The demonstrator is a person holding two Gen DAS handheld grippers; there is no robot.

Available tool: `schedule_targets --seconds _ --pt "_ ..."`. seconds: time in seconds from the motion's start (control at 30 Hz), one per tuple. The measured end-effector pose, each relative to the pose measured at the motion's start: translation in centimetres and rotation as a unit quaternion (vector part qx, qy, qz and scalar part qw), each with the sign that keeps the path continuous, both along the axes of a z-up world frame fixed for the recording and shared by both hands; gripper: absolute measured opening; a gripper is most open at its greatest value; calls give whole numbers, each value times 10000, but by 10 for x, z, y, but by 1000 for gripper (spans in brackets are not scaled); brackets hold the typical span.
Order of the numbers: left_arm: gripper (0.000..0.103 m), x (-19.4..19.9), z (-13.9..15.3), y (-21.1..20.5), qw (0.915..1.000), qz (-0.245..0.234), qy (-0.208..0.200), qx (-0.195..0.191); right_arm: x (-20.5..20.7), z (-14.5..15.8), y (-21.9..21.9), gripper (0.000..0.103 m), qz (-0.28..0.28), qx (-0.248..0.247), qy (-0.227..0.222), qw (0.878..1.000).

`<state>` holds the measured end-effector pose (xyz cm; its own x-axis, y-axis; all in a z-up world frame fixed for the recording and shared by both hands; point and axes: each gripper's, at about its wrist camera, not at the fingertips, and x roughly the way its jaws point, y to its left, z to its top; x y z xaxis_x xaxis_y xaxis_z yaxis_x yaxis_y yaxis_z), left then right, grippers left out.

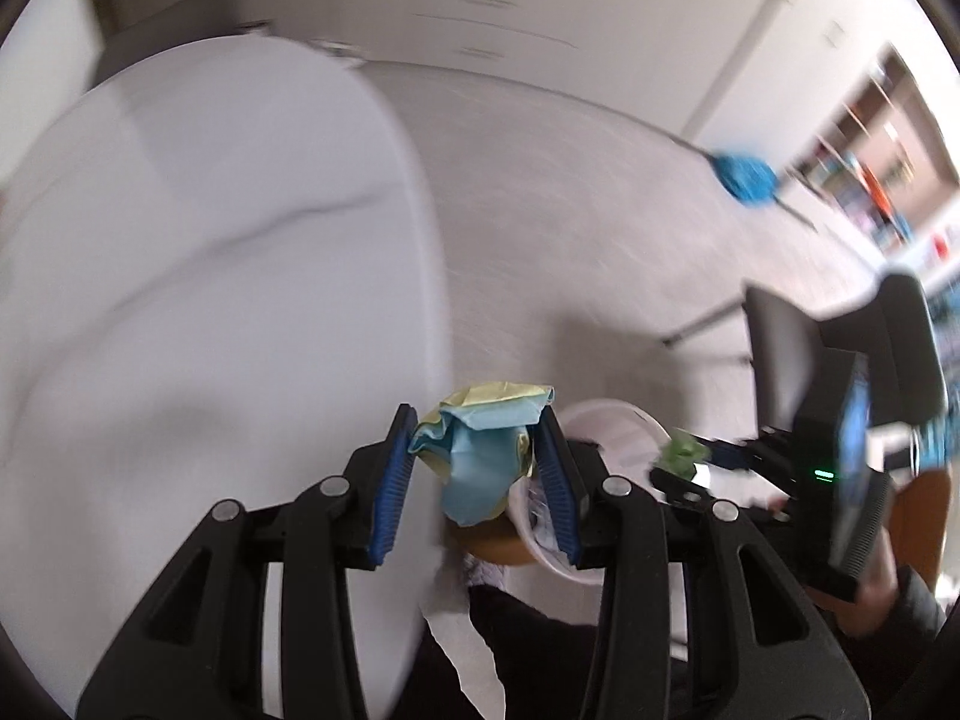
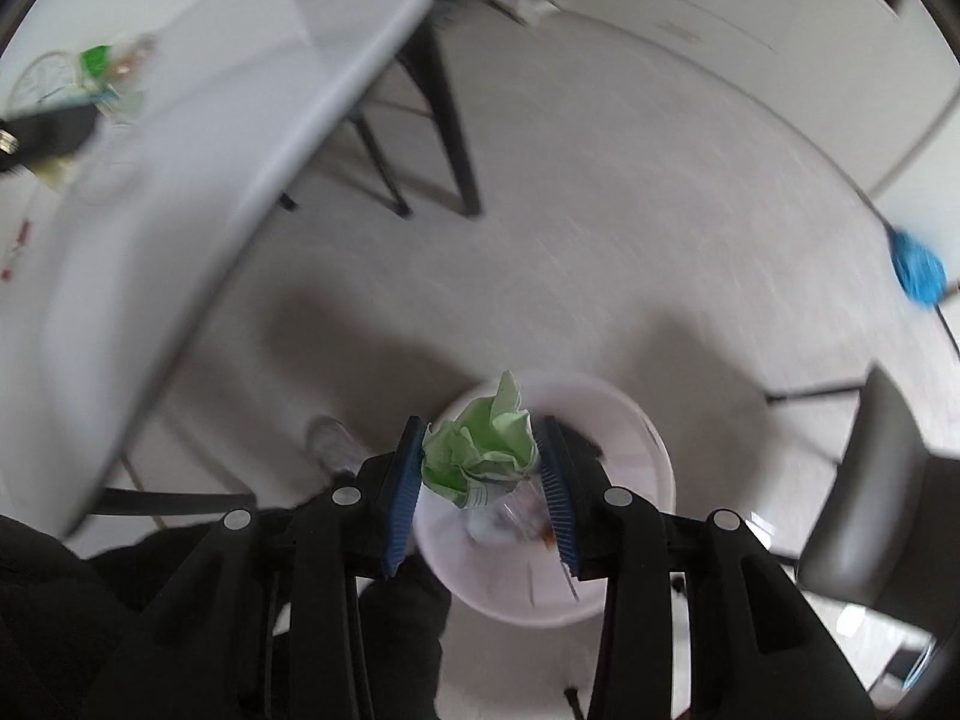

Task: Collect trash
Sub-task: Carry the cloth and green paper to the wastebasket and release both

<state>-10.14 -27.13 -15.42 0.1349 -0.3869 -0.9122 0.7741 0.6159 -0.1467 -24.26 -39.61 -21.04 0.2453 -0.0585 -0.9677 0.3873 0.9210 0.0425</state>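
My left gripper [image 1: 480, 450] is shut on a crumpled wad of blue and yellow paper [image 1: 480, 468], held just past the edge of the white table [image 1: 210, 270]. My right gripper [image 2: 480, 480] is shut on a crumpled green paper [image 2: 480, 450] and points down over the open white trash bin [image 2: 648, 456], which holds several scraps. In the left wrist view, the right gripper [image 1: 708, 456] with its green paper [image 1: 681, 450] shows to the right, beside the bin's rim [image 1: 600, 414].
The white table [image 2: 210, 150] stands on black legs left of the bin and carries small clutter [image 2: 96, 66] at its far end. A dark chair [image 2: 882, 480] is to the right. A blue mop head [image 2: 915, 267] lies on the grey floor. A person's shoe [image 2: 336, 447] is beside the bin.
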Motion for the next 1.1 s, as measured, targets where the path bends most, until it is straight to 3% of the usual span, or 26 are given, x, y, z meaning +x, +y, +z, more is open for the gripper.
schedule_targets --seconds 0.1,0.23,0.33,0.4,0.47,0.53,0.63,0.9,1.0,1.1 --pt "40 -28 -9 -22 9989 -446 8 153 -20 -14 -17 62 -360 199 50 9991" --pt "40 -55 -23 -50 9942 -1010 93 345 -45 -7 -41 81 -836 108 -57 9964" --pt "40 -73 -32 -64 9892 -1380 138 484 -63 1 -55 87 -1176 -91 -103 9930" --pt "42 -85 -35 -76 9854 -1598 159 560 -73 4 -66 88 -1423 -132 -117 9897" --pt "56 -97 -39 -84 9809 -1821 176 657 -84 5 -77 88 -1640 -113 -136 9863" --pt "83 -105 -39 -87 9791 -1904 78 712 -90 7 -82 90 -1766 -99 -162 9841" --pt "94 -113 -34 -89 9769 -2031 32 659 -97 7 -88 91 -1828 -140 -162 9829" --pt "95 -115 -29 -88 9763 -2061 -33 659 -89 6 -85 91 -1648 -108 -152 9861" --pt "95 -109 -23 -84 9810 -1832 -177 606 -77 13 -76 91 -1477 -78 -230 9887" --pt "95 -91 -1 -71 9895 -1281 -518 414 -51 33 -59 91 -1063 -127 -448 9932"
